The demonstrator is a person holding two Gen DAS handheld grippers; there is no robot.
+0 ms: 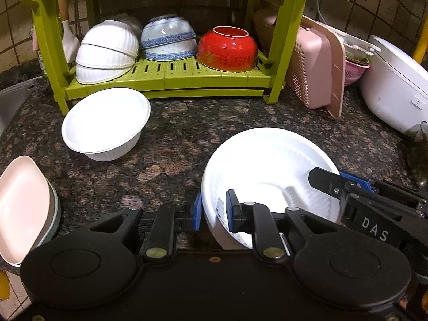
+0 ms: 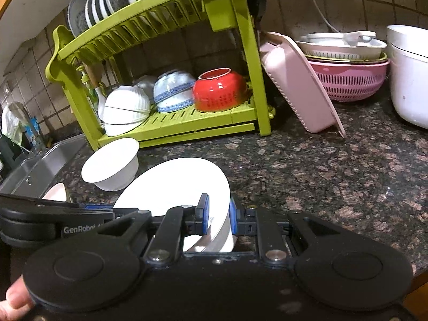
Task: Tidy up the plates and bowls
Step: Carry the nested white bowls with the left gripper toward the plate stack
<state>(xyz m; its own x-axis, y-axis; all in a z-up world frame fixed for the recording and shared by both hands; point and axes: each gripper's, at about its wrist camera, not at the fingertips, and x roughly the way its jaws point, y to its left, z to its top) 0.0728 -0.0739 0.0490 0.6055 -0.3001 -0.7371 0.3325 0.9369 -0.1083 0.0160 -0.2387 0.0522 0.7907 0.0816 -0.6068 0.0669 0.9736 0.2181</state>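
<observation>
Speckled granite counter (image 2: 334, 165), tiled wall (image 2: 374, 8)

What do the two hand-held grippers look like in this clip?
Both are matte black, with round discs on the body, silver pivot bolts and blue finger pads. The left hand-held gripper matches the right hand-held gripper. White lettering marks their sides: "DAS" on the right, "GenRobot" on the left.

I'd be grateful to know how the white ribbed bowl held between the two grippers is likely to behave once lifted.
The white ribbed bowl looks rigid, probably ceramic, so breakable if dropped. Its glossy surface may slip. The left gripper and right gripper each straddle only the thin rim on opposite sides, so it could pivot or tilt.
</observation>
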